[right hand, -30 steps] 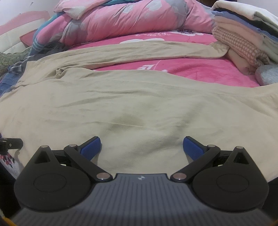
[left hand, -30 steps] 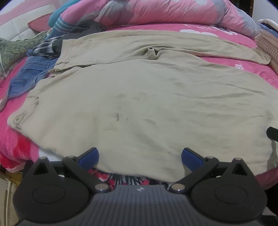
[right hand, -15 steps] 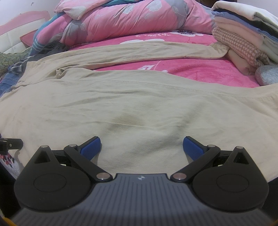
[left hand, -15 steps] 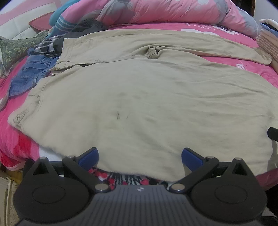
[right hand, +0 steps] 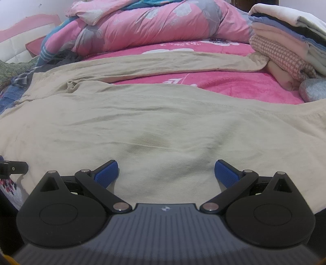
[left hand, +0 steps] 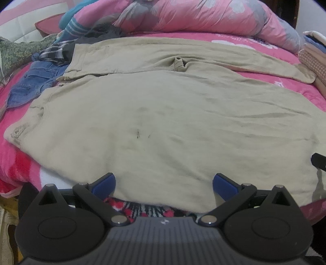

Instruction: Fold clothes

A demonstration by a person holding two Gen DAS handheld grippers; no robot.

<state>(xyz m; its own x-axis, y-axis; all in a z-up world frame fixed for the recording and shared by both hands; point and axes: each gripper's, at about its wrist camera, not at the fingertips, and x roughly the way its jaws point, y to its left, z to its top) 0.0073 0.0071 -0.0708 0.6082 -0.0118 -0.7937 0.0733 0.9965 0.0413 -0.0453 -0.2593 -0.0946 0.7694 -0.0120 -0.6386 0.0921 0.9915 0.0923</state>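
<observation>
A pair of beige trousers (left hand: 163, 114) lies spread flat across the pink bed, waistband at the left, both legs running to the right. My left gripper (left hand: 164, 181) is open at the near hem edge of the closer leg, with nothing between its blue pads. The same trousers (right hand: 154, 126) fill the right wrist view. My right gripper (right hand: 166, 169) is open just above the cloth of the near leg, further right along it. Each gripper's tip shows at the edge of the other's view.
Blue jeans (left hand: 34, 81) and plaid and green clothes lie heaped at the far left. A rolled pink floral duvet (left hand: 193, 18) lines the back. A stack of folded clothes (right hand: 289, 44) stands at the right. The pink sheet (right hand: 234, 85) shows between the trouser legs.
The left wrist view has shifted very slightly, with the trousers a touch lower in frame. Both grippers stay open and the cloth has not moved.
</observation>
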